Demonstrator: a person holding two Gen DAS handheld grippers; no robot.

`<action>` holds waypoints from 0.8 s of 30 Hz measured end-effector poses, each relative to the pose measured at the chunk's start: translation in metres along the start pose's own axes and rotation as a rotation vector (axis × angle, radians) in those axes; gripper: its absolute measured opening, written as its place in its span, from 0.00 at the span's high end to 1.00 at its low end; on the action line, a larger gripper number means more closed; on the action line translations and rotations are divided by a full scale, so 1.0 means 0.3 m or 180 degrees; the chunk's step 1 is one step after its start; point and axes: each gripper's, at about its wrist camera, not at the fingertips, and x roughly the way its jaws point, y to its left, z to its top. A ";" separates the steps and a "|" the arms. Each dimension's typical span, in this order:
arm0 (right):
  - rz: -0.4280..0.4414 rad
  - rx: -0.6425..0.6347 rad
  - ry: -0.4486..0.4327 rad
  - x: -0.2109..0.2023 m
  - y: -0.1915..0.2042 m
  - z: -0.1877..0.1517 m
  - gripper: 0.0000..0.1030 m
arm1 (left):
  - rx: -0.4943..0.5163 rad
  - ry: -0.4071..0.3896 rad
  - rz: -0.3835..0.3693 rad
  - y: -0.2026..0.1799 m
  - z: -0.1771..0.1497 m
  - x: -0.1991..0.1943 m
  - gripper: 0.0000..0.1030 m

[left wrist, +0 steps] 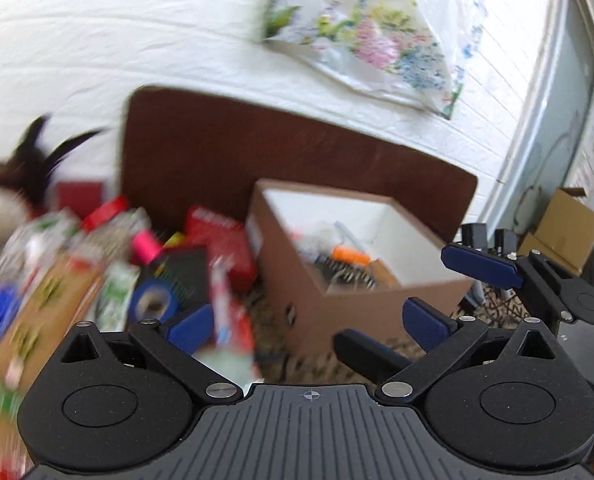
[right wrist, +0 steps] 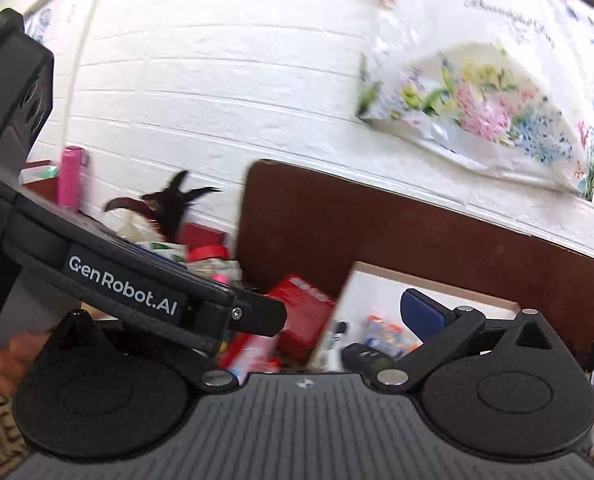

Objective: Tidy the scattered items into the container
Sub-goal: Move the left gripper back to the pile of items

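Blurred clutter fills the left wrist view's near left: a blue tape roll (left wrist: 153, 304), pink marker (left wrist: 145, 245) and red box (left wrist: 221, 236). Spread wide, the left gripper (left wrist: 309, 322) has a red-and-white packet (left wrist: 229, 320) against its left finger; I cannot tell whether it is gripped. Rightward stands the open cardboard box (left wrist: 357, 304) holding small items, the right gripper (left wrist: 485, 266) beside it, its opening unclear.
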 end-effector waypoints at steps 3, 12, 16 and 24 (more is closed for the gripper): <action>0.0095 -0.0108 -0.0013 -0.045 0.135 -0.050 0.00 | -0.0231 0.0062 0.0071 0.057 -0.128 -0.084 0.00; 0.0355 0.0068 0.0413 -0.036 0.373 -0.231 0.01 | -0.0443 0.0349 0.0433 0.234 -0.346 -0.170 0.00; 0.0293 0.0290 0.0705 -0.007 0.372 -0.300 0.02 | -0.0630 0.0420 0.0487 0.304 -0.361 -0.142 0.00; 0.0302 0.0484 0.1024 0.073 0.336 -0.351 0.18 | -0.0487 0.0576 0.0378 0.319 -0.359 -0.037 0.19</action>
